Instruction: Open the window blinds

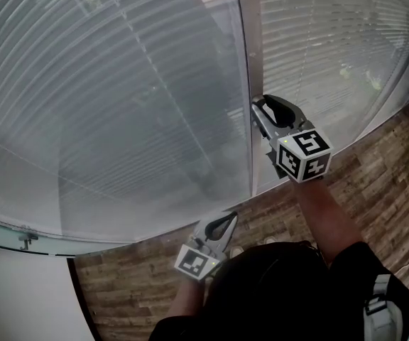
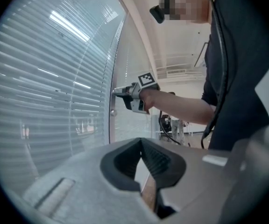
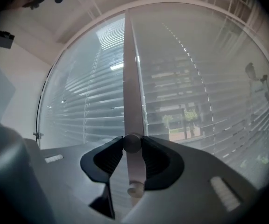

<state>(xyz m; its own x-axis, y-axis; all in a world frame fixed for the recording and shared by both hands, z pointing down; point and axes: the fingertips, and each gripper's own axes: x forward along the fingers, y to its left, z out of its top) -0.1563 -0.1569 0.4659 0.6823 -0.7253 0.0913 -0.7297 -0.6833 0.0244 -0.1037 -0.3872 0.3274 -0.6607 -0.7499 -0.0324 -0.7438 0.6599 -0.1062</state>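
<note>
**A:** Starting with the head view, where are the window blinds (image 1: 119,84) sitting?

**B:** They are filling the glass on both sides of a vertical frame post (image 1: 246,48), above the wooden floor (image 1: 375,176). The right gripper (image 1: 258,109) is reaching level to that post, its tips touching it, with its marker cube (image 1: 304,155) facing up. The left gripper (image 1: 229,219) is hanging lower and nearer the person, apart from the glass.

**A:** And what is the left gripper view showing?

**B:** The left gripper (image 2: 141,143) is clenched, with its tips meeting and nothing lying between them. The blinds (image 2: 46,78) are running along its left side and it is not touching them. Further ahead the person's forearm (image 2: 176,106) is stretching out, and the right gripper (image 2: 118,91) is pressing against the post, just above a small knob (image 2: 112,112).

**A:** Now the right gripper view. Is it holding anything?

**B:** Yes. The right gripper (image 3: 132,146) is grasping a round knob (image 3: 132,143) on the post (image 3: 132,78), with one pad pressing on each side. A lower knob (image 3: 135,189) is showing on the same post just beneath, untouched.

**A:** And the blinds from there?

**B:** The slats are spreading left (image 3: 88,111) and right of the post, directly beyond the gripper. Buildings and greenery are showing through the gaps on the right, while the left side is looking more closed.
</note>
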